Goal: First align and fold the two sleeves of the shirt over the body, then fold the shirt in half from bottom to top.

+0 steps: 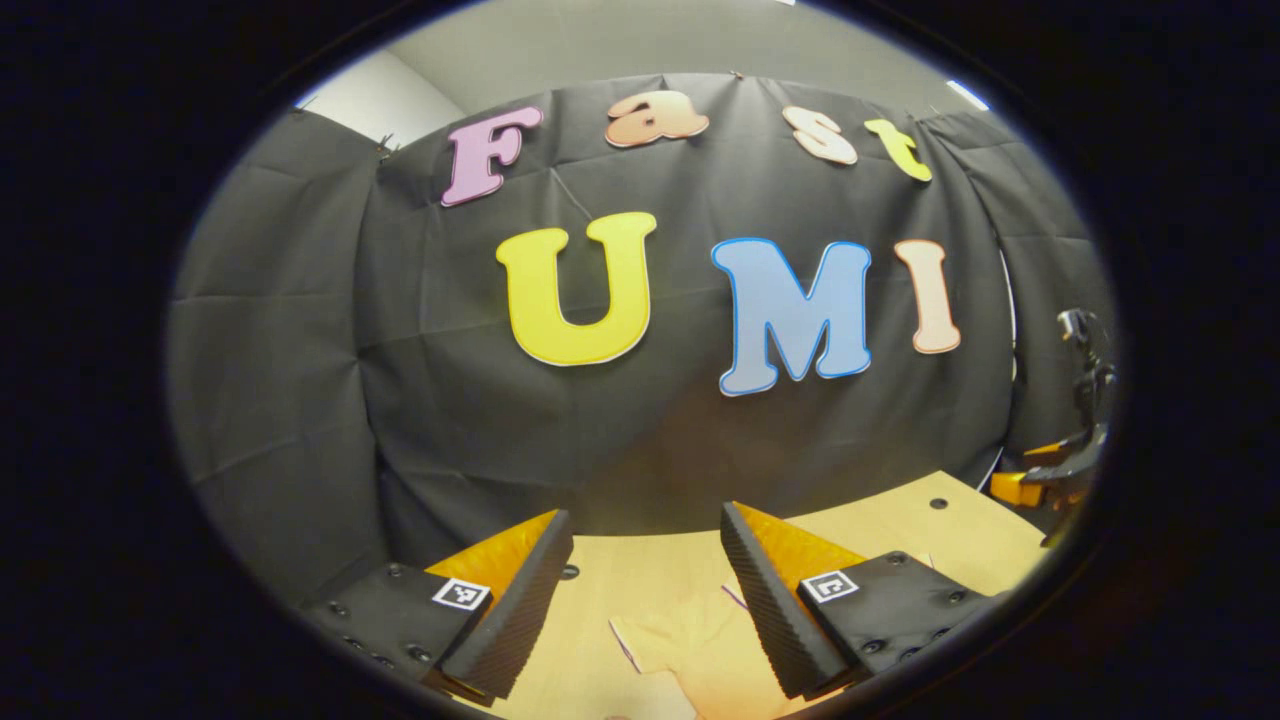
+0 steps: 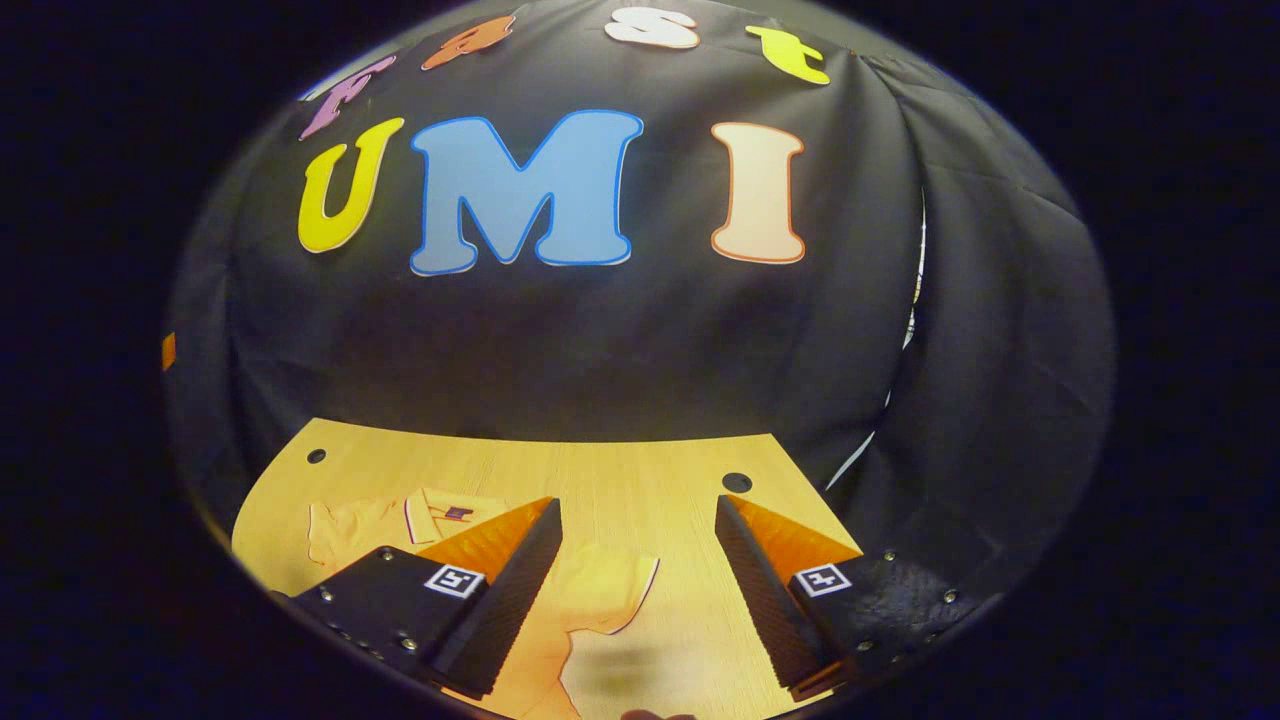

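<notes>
Pale yellow shirt (image 2: 590,600) is lying flat on the table (image 2: 640,470) — both grippers (image 1: 640,590) (image 2: 635,590) hovering wide open, probably readying for sleeve grabs.

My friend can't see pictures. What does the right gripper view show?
A pale yellow shirt lies flat on a wooden table, one sleeve spread out. The right tool hangs open above it, holding nothing, with black cloth behind the table.

Shirt (image 2: 590,600) partly behind claw, btm cut off
</notes>
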The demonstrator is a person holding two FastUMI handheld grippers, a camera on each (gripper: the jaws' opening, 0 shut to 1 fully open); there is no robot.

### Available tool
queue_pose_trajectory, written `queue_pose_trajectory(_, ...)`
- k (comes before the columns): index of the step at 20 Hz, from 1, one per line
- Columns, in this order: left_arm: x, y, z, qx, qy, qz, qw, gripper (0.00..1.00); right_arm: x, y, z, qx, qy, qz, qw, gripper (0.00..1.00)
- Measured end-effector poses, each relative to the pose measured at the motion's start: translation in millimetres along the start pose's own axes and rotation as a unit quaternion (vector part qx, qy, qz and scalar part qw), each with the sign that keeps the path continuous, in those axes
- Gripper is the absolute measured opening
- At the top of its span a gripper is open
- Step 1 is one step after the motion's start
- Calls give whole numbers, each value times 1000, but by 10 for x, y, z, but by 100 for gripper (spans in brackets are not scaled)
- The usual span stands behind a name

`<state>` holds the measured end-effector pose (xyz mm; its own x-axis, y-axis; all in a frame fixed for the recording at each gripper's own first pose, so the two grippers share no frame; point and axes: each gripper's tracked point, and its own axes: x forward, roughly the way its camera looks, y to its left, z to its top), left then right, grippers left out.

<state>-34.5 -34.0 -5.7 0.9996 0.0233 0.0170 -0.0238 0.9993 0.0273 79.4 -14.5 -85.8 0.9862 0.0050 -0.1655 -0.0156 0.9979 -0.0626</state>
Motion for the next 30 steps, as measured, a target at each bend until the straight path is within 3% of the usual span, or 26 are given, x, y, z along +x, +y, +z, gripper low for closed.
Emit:
queue_pose_trajectory(15, -98, 130, -92, 14, 29, 33, 999, 100, 1180, 212, -1636, -32, 143, 25, 989, 97)
queue_pose_trajectory(25, -52, 81, -135, 5, 38, 38, 999, 98, 1383, 246, -2060, -14, 194, 28, 980, 99)
queue_pose_trajectory(28, -50, 62, -133, 4, 37, 38, 999, 100, 1385, 277, -2088, -11, 200, 34, 979, 94)
queue_pose_trajectory(30, -58, 67, -143, 4, 37, 40, 999, 100, 1395, 330, -2099, -2, 203, 43, 978, 78)
